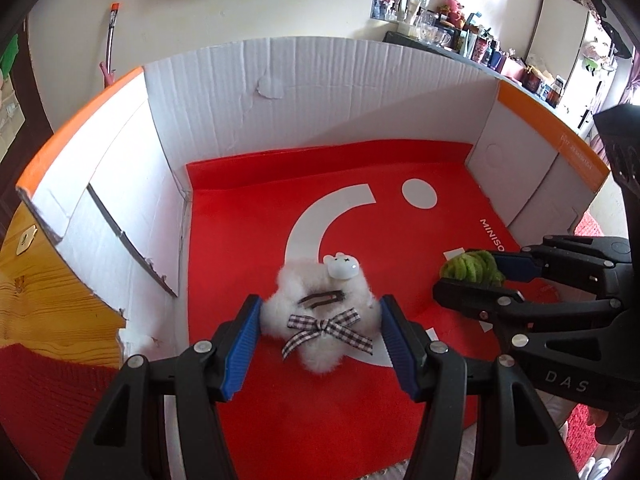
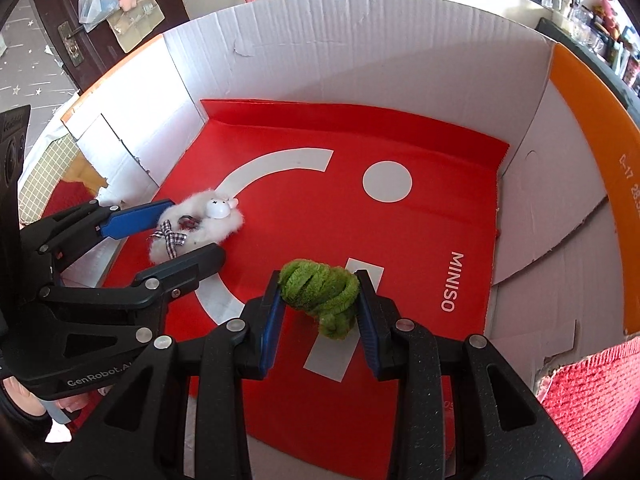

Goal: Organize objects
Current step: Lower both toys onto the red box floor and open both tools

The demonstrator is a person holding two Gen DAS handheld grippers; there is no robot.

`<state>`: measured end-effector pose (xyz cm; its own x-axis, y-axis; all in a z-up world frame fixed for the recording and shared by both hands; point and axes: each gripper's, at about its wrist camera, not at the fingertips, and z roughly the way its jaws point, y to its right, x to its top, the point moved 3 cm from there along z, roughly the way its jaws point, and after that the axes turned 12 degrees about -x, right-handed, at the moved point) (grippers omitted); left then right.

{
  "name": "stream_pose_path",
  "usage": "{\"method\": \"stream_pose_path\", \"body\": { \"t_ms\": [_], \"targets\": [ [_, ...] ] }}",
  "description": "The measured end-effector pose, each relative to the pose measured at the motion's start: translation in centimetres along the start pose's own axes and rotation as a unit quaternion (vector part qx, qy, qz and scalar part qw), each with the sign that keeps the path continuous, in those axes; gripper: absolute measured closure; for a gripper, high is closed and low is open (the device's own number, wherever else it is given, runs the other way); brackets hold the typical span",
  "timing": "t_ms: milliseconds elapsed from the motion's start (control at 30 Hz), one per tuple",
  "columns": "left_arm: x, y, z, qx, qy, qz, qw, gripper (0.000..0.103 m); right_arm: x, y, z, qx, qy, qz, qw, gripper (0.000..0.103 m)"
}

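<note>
2 grippers, 2 catches, both down inside the cardboard box (image 1: 320,92)!
Left gripper (image 1: 320,322) pinches the white fluffy hair clip (image 1: 320,316) between its pads; right gripper (image 2: 320,300) squeezes the green scrunchie (image 2: 318,290) just above the red sheet (image 2: 400,240).

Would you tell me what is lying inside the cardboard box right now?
A red Miniso sheet lines the cardboard box; over it are a white fluffy clip and a green fuzzy bundle, each between gripper fingers. The floor beneath stays hidden.
</note>
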<state>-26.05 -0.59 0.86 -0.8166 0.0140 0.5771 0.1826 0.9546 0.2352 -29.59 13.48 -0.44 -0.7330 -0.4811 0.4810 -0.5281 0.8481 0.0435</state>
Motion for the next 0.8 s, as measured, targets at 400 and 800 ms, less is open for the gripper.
{"method": "stream_pose_path", "body": {
  "t_ms": [400,800],
  "targets": [
    [-0.40,-0.41,-0.17,0.006,-0.013,-0.004,0.9999,0.042,-0.22,0.35,-0.21,-0.001,0.009,0.000,1.000,0.070],
    [-0.23,-0.42,-0.31,0.001,-0.012,-0.008,0.9999,0.041,0.21,0.03,0.37,0.015,0.012,0.015,1.000,0.068]
  ]
}}
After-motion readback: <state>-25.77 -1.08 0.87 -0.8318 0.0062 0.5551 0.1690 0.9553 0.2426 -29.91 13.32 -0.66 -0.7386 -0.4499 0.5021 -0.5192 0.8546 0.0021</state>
